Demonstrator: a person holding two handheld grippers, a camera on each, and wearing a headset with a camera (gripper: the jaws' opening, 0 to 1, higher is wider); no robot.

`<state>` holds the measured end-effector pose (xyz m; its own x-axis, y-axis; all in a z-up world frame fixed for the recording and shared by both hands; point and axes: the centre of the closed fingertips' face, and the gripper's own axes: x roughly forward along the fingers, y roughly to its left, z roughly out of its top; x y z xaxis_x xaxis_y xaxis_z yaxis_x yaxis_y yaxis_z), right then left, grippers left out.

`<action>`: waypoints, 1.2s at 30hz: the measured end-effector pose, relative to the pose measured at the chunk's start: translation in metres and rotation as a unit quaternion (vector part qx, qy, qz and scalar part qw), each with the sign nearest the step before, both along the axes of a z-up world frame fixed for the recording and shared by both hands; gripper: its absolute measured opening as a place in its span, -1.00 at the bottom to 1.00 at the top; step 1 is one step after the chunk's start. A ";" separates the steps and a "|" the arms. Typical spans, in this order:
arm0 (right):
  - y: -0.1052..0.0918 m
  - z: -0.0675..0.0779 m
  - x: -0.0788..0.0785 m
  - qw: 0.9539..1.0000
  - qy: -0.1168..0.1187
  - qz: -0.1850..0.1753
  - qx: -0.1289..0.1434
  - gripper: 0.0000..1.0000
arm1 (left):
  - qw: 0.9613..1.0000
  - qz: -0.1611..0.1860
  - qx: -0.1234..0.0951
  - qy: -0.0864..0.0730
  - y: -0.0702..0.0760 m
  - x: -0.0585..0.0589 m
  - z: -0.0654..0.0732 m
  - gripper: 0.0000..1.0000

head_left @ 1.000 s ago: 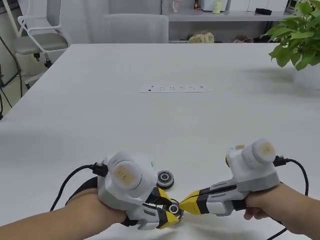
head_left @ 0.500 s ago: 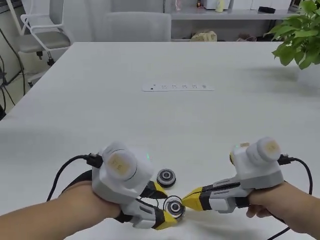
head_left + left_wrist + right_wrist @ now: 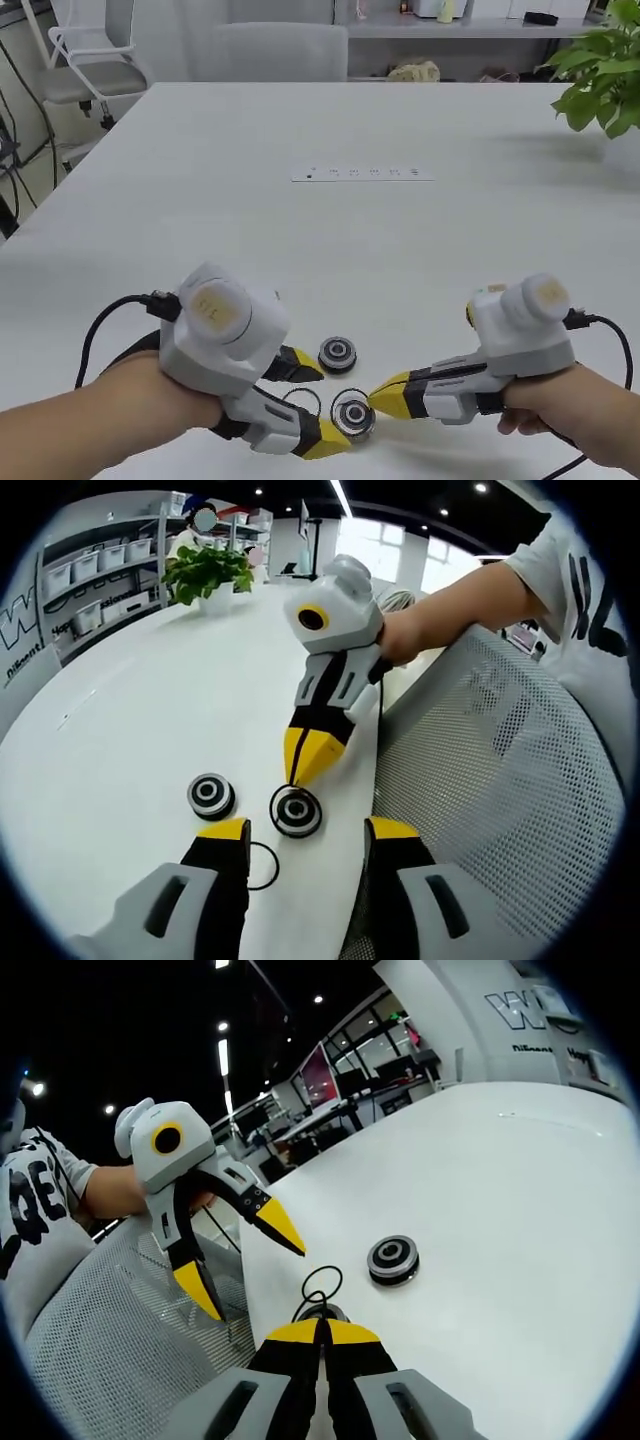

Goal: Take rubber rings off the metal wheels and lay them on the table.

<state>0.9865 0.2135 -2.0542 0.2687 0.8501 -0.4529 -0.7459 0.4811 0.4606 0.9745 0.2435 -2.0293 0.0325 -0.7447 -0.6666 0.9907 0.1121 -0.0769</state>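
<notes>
A broad white table (image 3: 420, 250) is stretching away from the person, with a flat socket strip (image 3: 362, 174) lying toward 12 o'clock and a leafy green plant (image 3: 600, 70) standing at about 2 o'clock. White chairs (image 3: 75, 70) and shelving are lining the far side of the room. Near the table's front edge, at 6 o'clock, two metal wheels are lying well inside the person's reach. The farther wheel (image 3: 338, 354) is lying alone, just beside the nearer wheel (image 3: 352, 416) at that one's 11 o'clock. A thin black rubber ring (image 3: 300, 400) is lying loose on the table at the nearer wheel's 9 o'clock, close to it. The left gripper (image 3: 322, 408) is reaching in from 8 o'clock with its jaws spread wide, gripping nothing, the nearer wheel and the loose ring sitting in the gap between them. The right gripper (image 3: 378, 398) is coming in from 4 o'clock with its jaws pressed together, their yellow tip meeting the nearer wheel's rim. Whether anything is pinched between those jaws cannot be told.
</notes>
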 end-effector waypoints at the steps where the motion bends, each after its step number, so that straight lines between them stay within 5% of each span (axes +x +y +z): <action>1: 0.000 0.000 0.000 1.000 0.000 0.000 -0.001 -1.00 | 1.000 0.004 -0.002 0.000 0.002 0.000 0.002 -0.12; 17: 0.007 0.010 0.001 1.000 -0.008 0.018 -0.004 -1.00 | 0.999 0.041 -0.028 0.006 0.028 -0.001 0.027 0.12; 36: 0.033 0.017 0.009 0.999 -0.012 0.043 -0.012 -1.00 | 0.994 0.100 -0.046 0.002 0.068 0.009 0.035 0.30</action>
